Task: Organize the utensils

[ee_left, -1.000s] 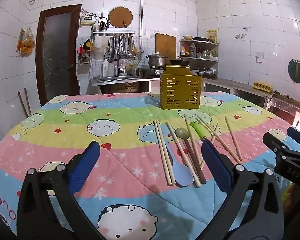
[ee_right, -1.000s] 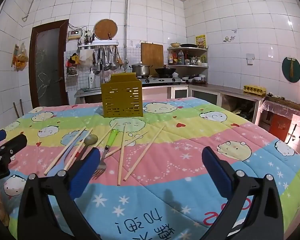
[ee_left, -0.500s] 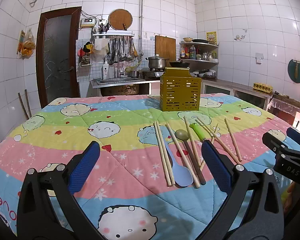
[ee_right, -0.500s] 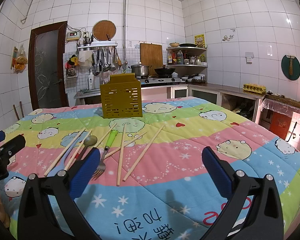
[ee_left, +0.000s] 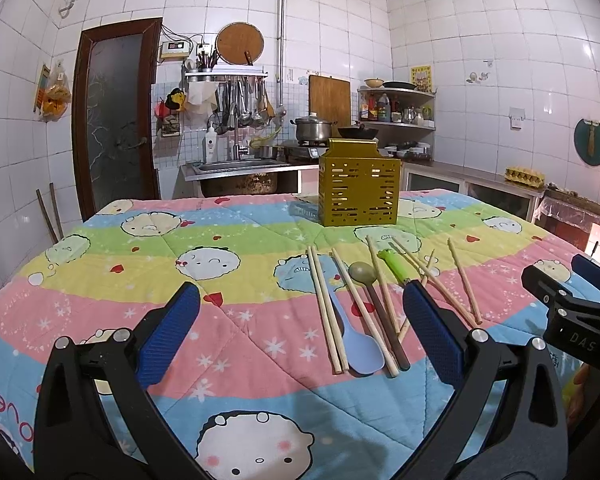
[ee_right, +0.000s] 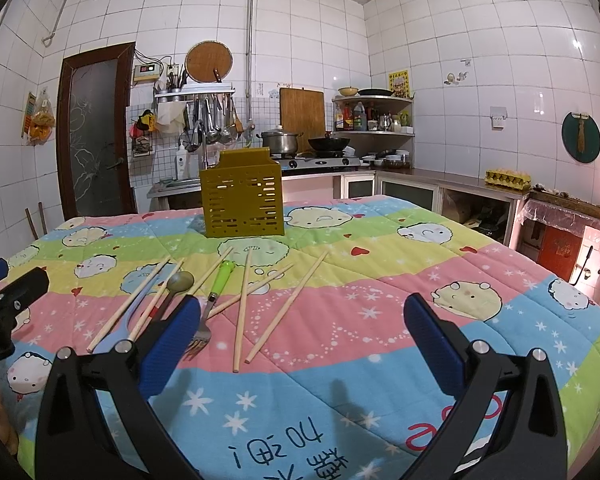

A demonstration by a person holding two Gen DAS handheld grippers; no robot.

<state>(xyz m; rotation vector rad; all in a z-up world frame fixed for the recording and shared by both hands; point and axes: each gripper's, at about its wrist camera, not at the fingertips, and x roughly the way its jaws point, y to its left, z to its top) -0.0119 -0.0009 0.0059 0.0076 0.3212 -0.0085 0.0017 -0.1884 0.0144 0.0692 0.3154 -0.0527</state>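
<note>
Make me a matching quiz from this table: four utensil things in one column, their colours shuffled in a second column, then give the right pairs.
Things:
1. slotted holder
2. fork handle
3. flat spoon
4. chopsticks

Colours:
A. pale blue
B. light wood
C. mustard yellow
D. bright green

Pairs: 1-C, 2-D, 3-A, 4-B
</note>
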